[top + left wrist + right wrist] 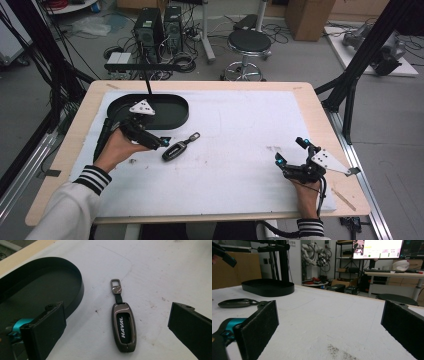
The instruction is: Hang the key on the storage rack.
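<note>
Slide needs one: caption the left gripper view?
Open left gripper above a Haval key fob beside the black tray.

Grey floor (300,60) behind the tabletop (200,85) carried two computer towers (159,27), tangled cables (182,62), a black stool (249,42) and a cardboard box (310,17). Monitors (378,248) were lit.

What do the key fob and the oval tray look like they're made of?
Key fob: probably metal, a glossy gunmetal frame with bright glints, around a black insert lettered HAVAL. Oval tray: likely matte black plastic, thin even wall, barely any shine.
</note>
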A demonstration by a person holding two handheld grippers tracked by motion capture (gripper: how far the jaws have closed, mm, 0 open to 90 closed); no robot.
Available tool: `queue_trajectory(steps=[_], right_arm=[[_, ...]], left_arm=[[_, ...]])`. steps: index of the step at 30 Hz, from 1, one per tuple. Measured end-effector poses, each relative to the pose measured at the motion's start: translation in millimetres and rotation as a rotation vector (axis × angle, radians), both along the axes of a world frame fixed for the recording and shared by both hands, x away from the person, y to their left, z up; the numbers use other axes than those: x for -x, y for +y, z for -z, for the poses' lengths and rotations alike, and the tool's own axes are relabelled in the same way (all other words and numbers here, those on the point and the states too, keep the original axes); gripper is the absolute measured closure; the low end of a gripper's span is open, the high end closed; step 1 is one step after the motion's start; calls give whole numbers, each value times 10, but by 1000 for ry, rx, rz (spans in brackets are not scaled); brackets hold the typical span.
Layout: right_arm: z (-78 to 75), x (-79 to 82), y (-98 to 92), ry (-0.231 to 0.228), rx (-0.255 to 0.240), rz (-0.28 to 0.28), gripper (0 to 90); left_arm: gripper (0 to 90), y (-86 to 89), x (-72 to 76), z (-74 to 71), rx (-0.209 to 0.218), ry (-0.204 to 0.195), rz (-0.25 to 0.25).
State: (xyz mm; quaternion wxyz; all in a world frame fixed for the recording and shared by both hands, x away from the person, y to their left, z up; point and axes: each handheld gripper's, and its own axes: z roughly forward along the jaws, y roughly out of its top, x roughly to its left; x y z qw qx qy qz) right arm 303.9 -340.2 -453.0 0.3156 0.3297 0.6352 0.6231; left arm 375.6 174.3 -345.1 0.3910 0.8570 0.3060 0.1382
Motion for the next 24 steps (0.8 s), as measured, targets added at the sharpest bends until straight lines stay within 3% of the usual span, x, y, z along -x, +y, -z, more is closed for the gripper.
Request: queue_trajectory(steps=[10, 24], right_arm=[[1, -3, 1, -7, -1, 0, 2], [2, -3, 0, -12, -4, 1, 2]], left_arm=[[21, -285, -136, 165, -90, 56, 29], [21, -485, -238, 395, -240, 153, 39]])
